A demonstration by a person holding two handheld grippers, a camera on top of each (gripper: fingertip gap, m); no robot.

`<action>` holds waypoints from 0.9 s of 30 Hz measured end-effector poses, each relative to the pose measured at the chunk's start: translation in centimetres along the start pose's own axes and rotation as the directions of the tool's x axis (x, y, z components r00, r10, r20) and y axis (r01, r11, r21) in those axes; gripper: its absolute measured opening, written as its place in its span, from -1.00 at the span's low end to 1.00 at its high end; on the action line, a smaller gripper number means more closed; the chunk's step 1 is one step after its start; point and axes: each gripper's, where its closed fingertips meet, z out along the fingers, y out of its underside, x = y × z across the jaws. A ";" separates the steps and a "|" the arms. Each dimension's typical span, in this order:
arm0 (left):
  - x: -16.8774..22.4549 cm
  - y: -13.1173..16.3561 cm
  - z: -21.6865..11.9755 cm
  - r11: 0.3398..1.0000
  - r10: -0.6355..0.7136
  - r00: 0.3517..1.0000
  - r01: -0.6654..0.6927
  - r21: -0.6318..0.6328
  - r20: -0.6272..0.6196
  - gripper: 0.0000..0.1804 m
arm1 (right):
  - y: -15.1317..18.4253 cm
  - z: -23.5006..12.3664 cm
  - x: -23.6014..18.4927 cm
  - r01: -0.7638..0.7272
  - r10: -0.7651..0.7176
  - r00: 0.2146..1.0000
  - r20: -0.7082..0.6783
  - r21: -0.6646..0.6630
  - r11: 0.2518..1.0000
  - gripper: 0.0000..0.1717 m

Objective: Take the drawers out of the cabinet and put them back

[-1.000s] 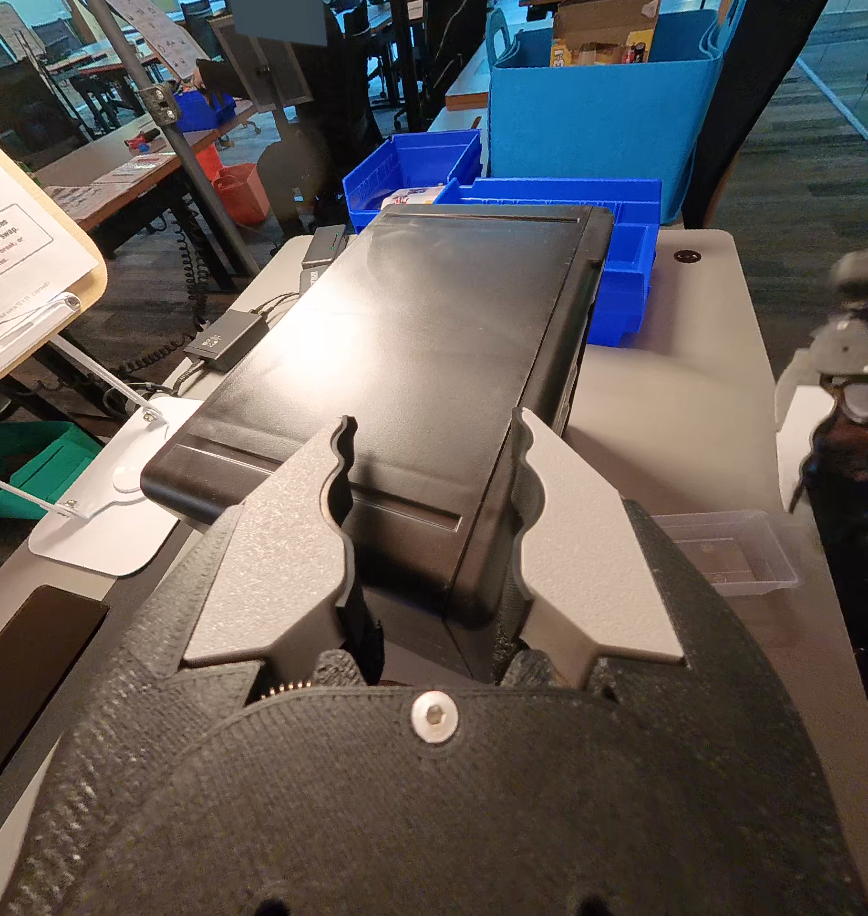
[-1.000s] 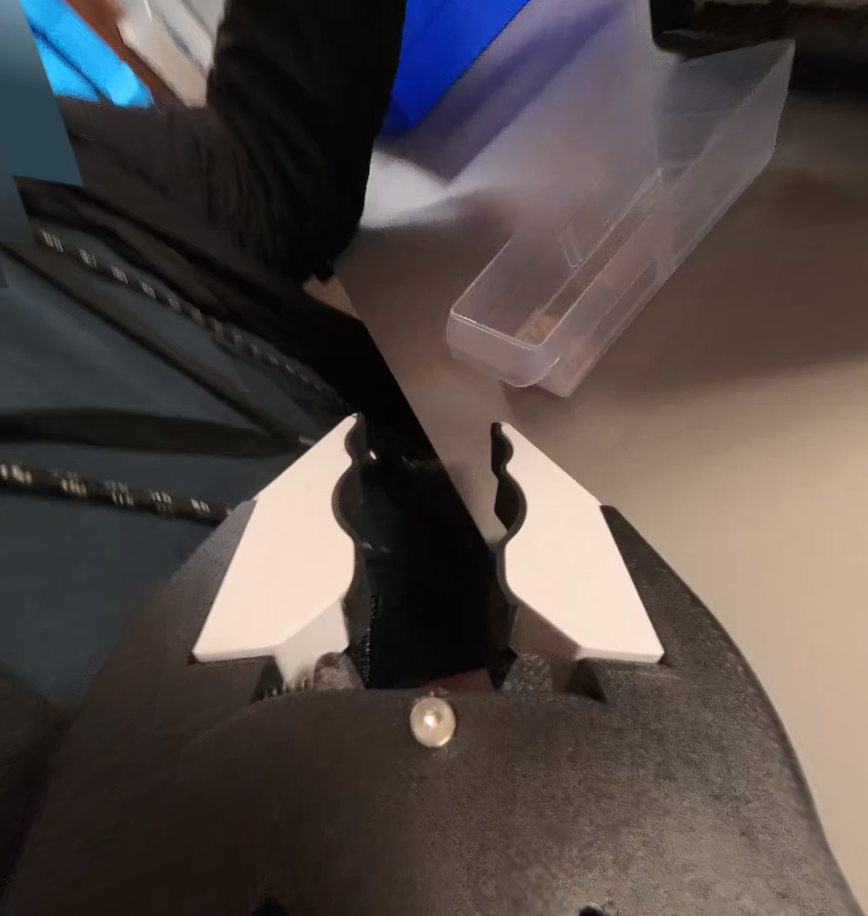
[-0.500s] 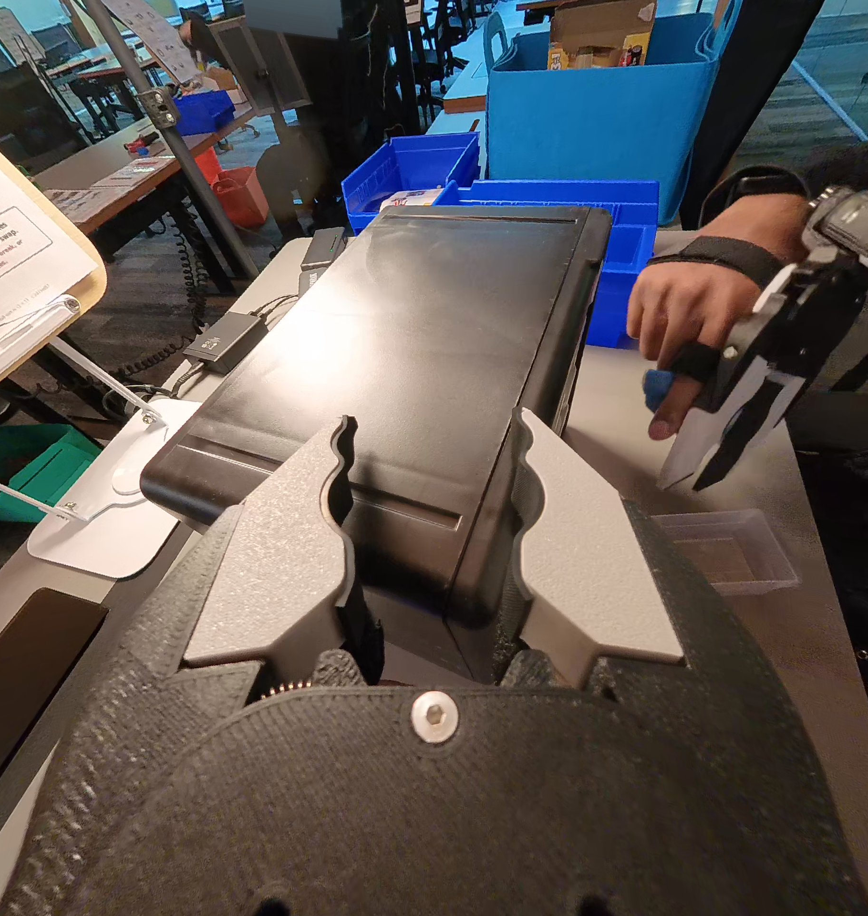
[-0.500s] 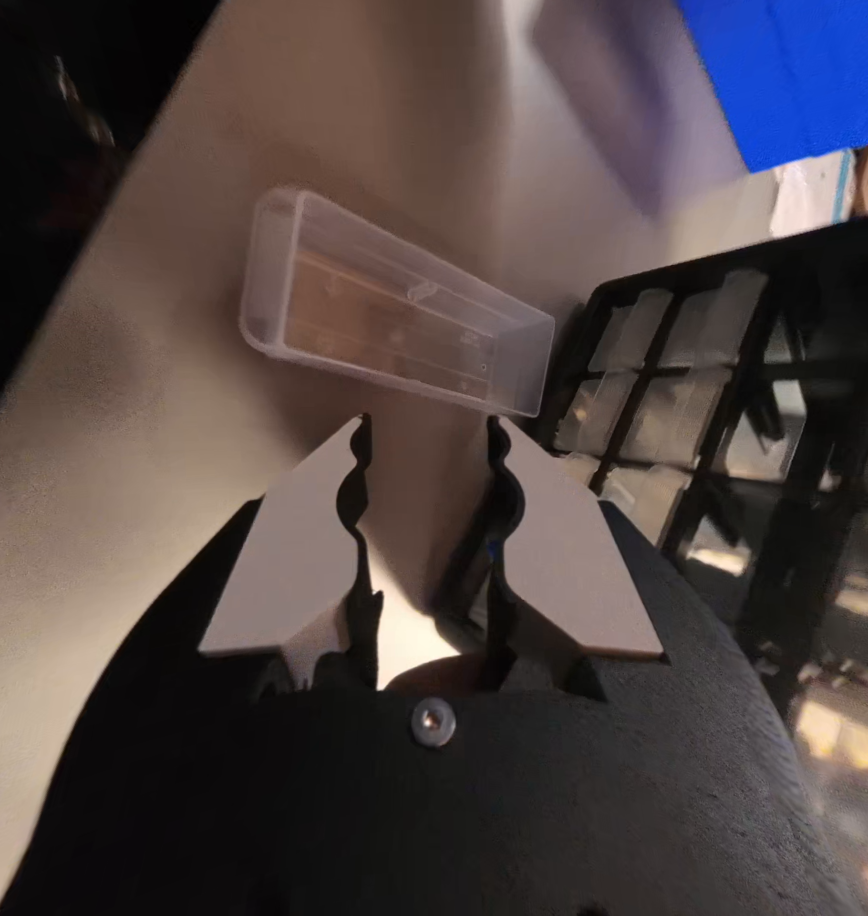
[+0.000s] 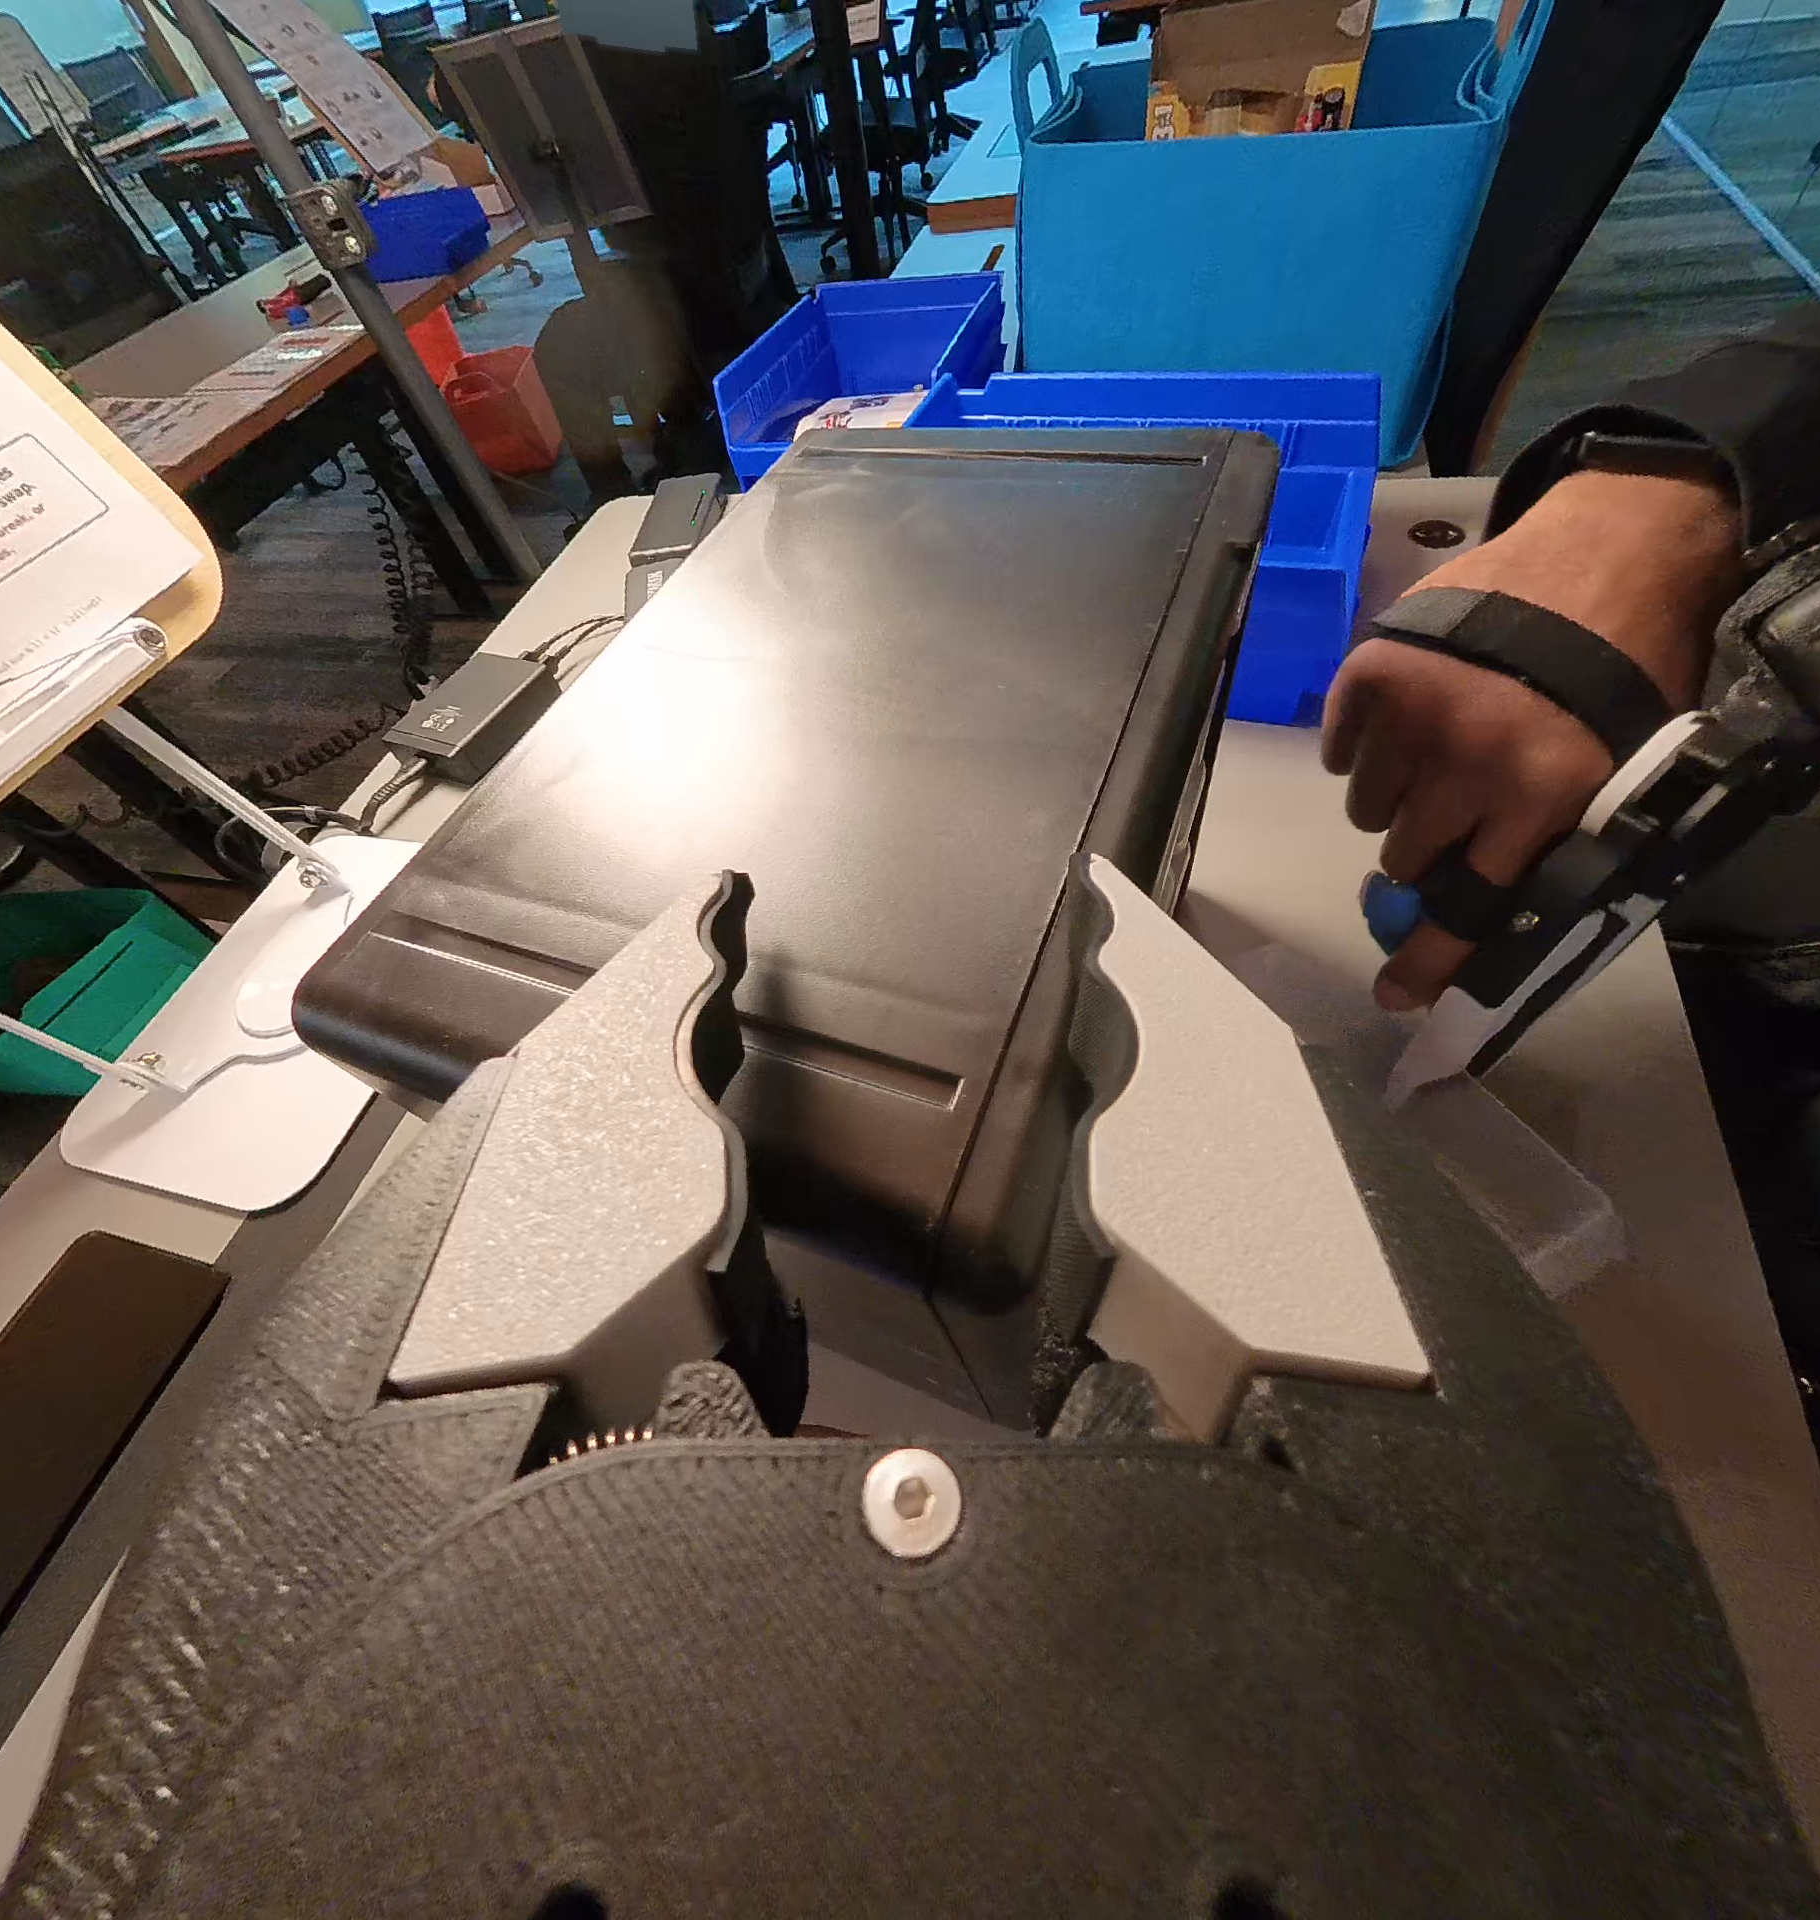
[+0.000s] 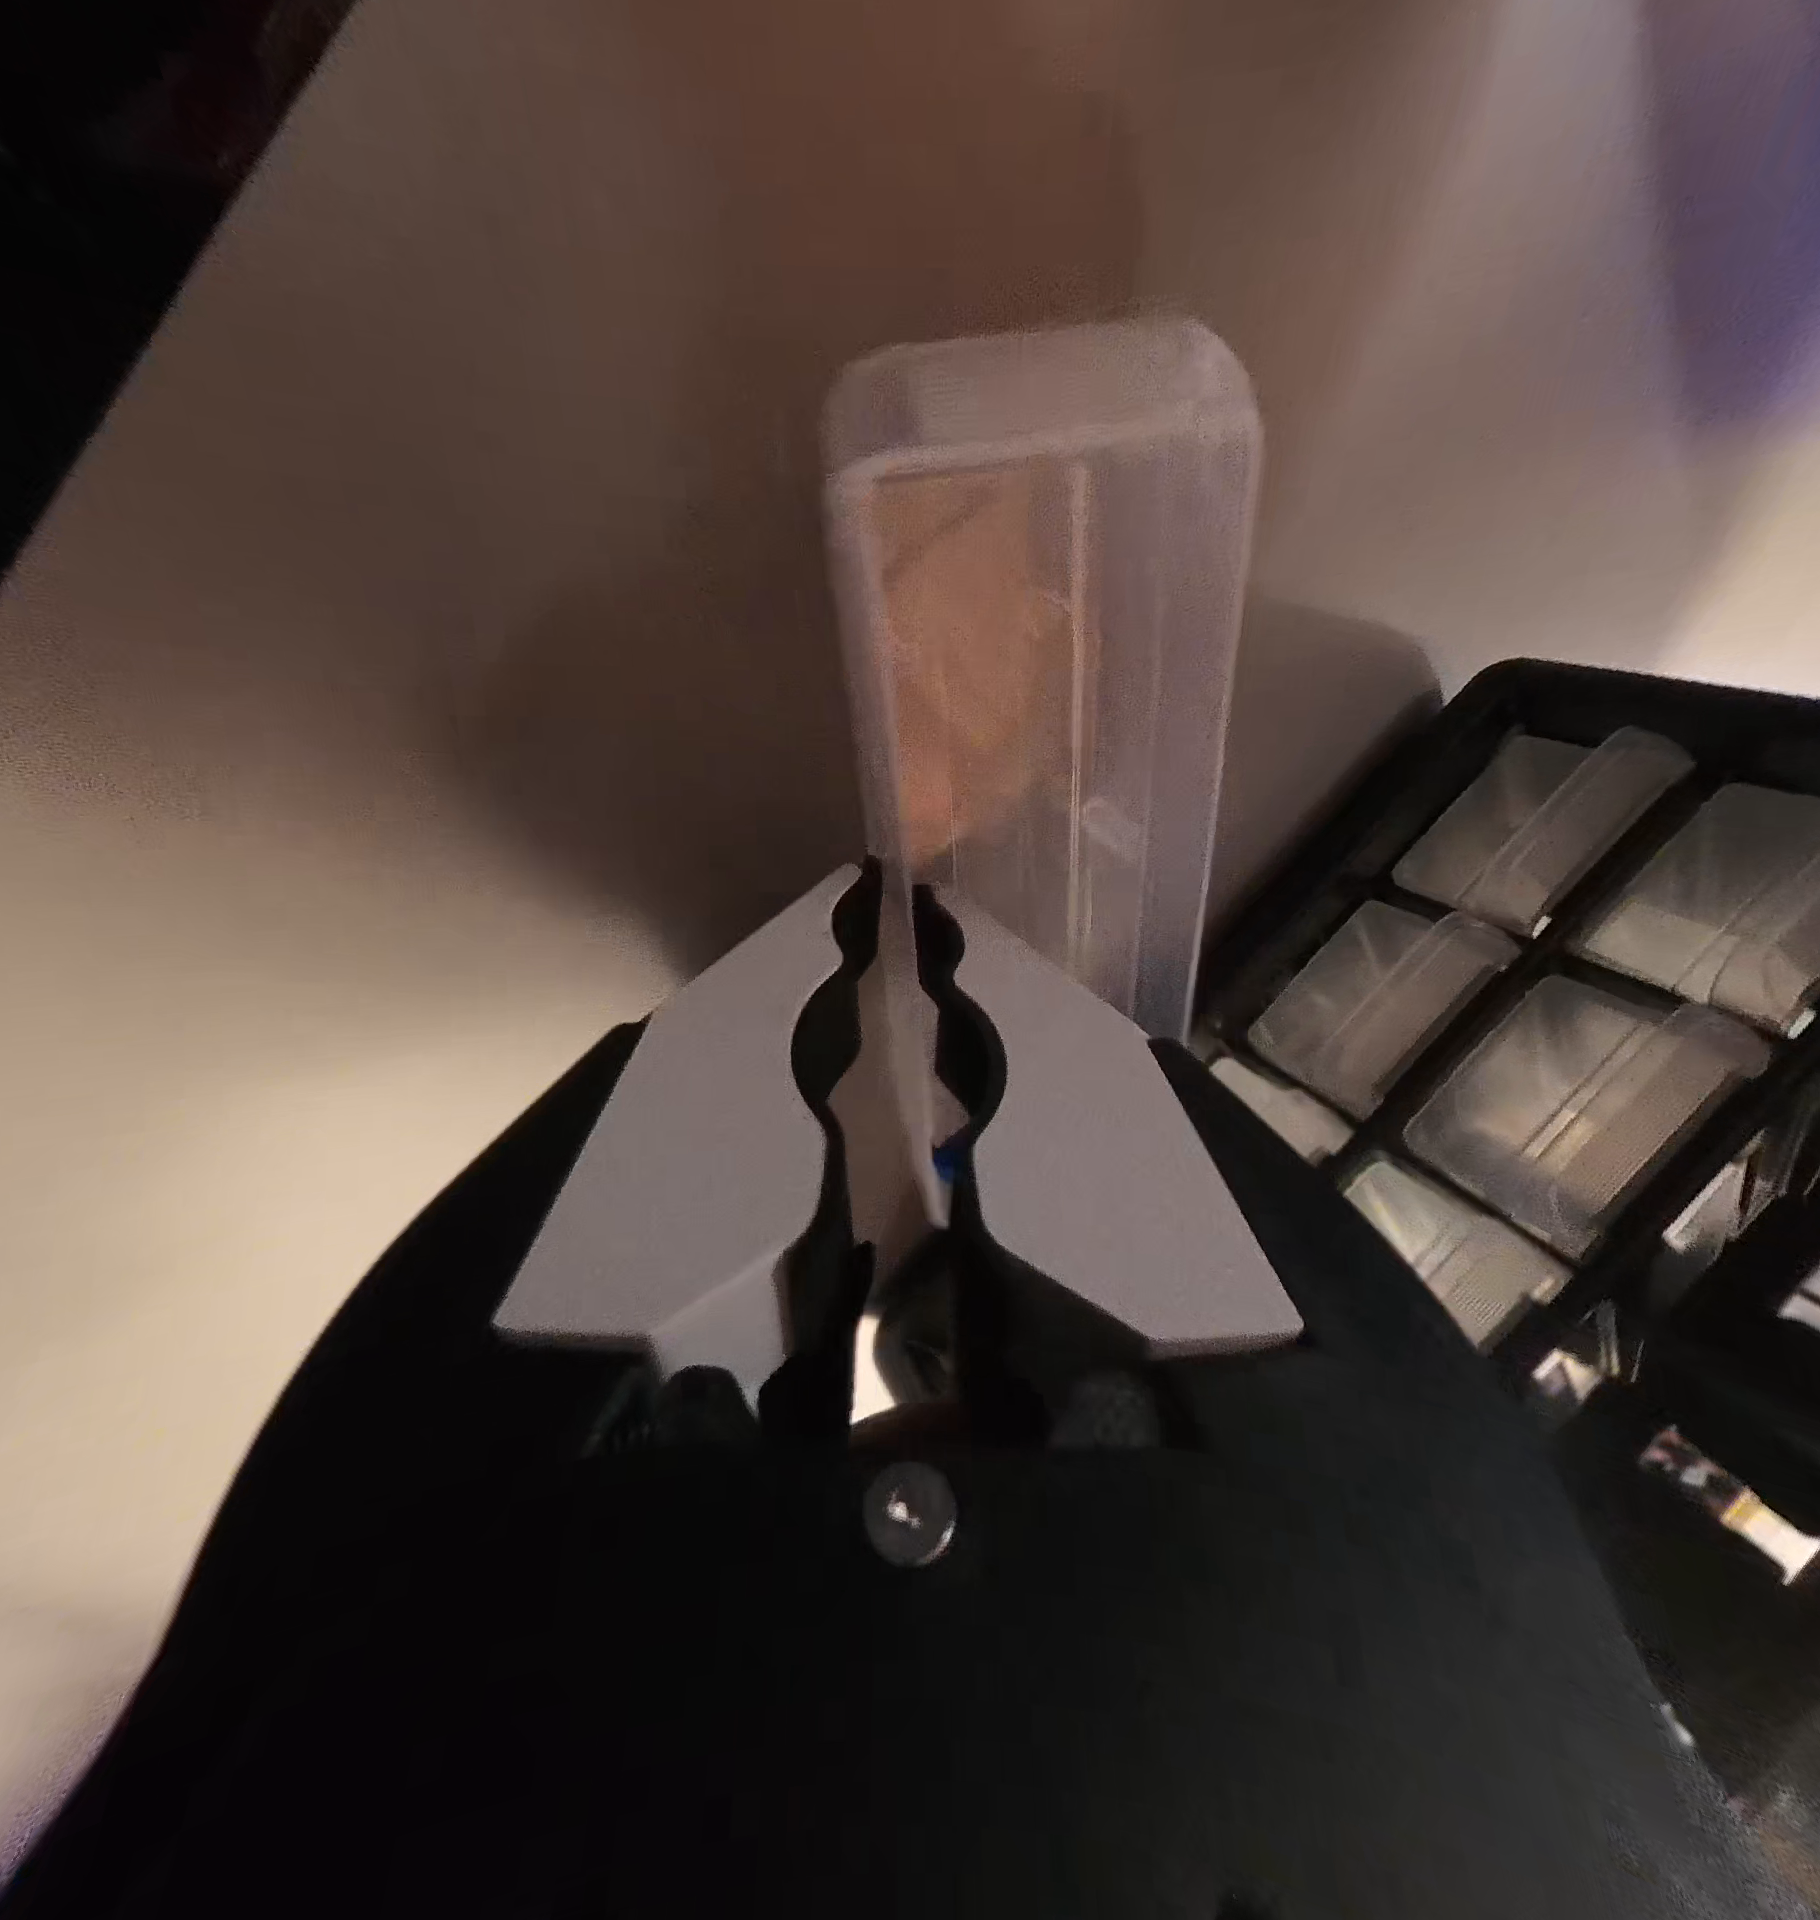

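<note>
The black cabinet [image 5: 885, 727] lies on the grey table [image 5: 1290, 821]. My left gripper [image 5: 906, 904] is open over its near right corner; the left finger sits above the top face and the right finger at the front edge. In the right wrist view the cabinet front [image 6: 1555, 925] shows a black grid with several clear drawers [image 6: 1571, 1101] in it. One clear drawer [image 6: 1031, 582] is out on the table beside the cabinet. My right gripper [image 6: 893, 883] is shut on that drawer's left wall. The left wrist view shows the right gripper's tip [image 5: 1415, 1081] on the drawer [image 5: 1529, 1195].
Blue bins [image 5: 1301, 540] and a large blue tote [image 5: 1249, 239] stand behind the cabinet. A paper stand [image 5: 33, 561] with a white base [image 5: 231, 1091] is at the left, with a black power adapter [image 5: 470, 717] near it. A person's hand [image 5: 1488, 748] holds the right gripper.
My right gripper swung round to the loose clear drawer, came down at its near end and closed on its wall. The left gripper and the cabinet have not moved.
</note>
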 end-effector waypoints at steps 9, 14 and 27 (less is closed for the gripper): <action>0.0 0.0 0.0 1.000 0.000 1.000 0.000 -0.002 0.003 -0.31 | 1.1 -5.9 -2.4 -0.296 0.302 0.946 -0.116 0.062 0.953 -0.93; 0.0 0.0 0.0 1.000 0.000 1.000 0.000 -0.003 0.004 -0.31 | 6.3 -13.2 -4.0 -0.516 0.500 0.838 -0.217 -0.017 0.856 -0.93; 0.0 0.0 0.0 1.000 0.005 1.000 -0.004 -0.008 0.014 -0.32 | 25.4 -16.6 -13.2 -0.708 0.708 0.685 -0.171 -0.387 0.591 -0.92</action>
